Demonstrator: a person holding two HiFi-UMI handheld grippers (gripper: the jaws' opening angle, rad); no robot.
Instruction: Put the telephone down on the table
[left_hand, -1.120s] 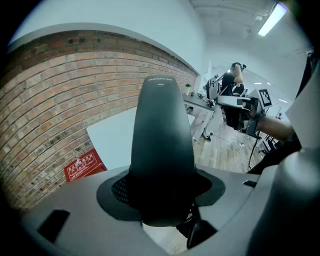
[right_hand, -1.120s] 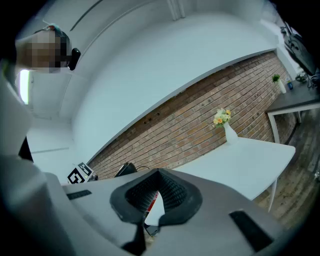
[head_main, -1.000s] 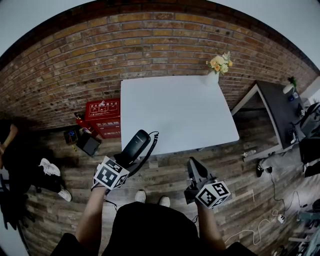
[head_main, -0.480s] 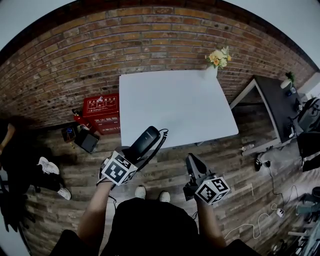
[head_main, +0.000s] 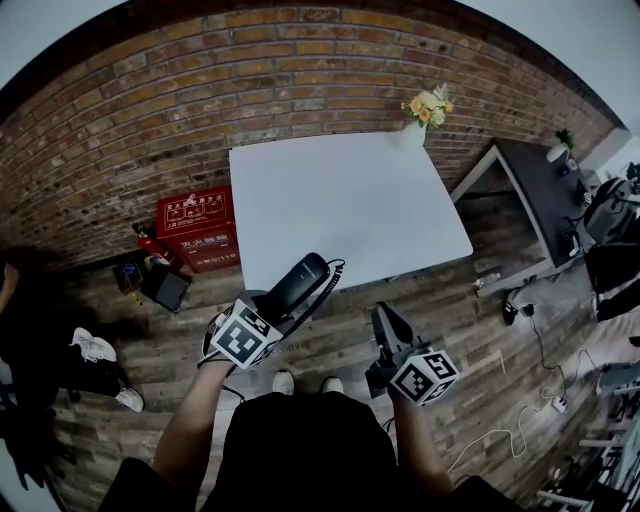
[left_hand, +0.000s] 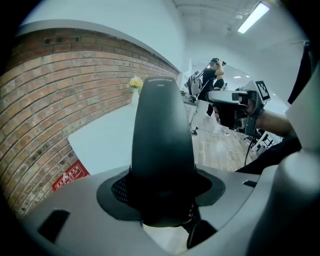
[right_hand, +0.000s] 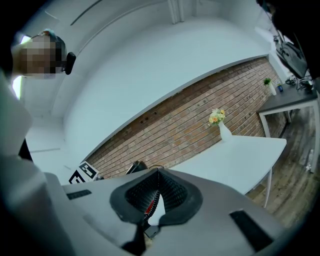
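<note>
Head view: the left gripper has a black telephone handset squeezed between its jaws. The jaws stand fairly wide apart because the handset fills the gap, and they hold it near its lower end. The handset is up in the air at the near edge of the white table, at the table's 6 o'clock, and its free end points to about 1 o'clock. Most of it hangs over the wooden floor, not over the table top. A curly cord runs along its side at 3 o'clock; I cannot see where the cord ends.

The right gripper is at 4 o'clock from the left one. Its jaws are pressed together and hold nothing.

The job looks about half done — the handset is at the table but not on it. To do this step well, the left gripper should go toward 12 o'clock until the whole handset is over the white top. Then it should come down slowly and tip the handset flat, so that it does not roll or bang. The jaws should let go only when the handset lies on the table. The cord could catch on the table edge, so it needs some slack. The vase of flowers is far off at the table's 1 o'clock corner — no trouble there.
</note>
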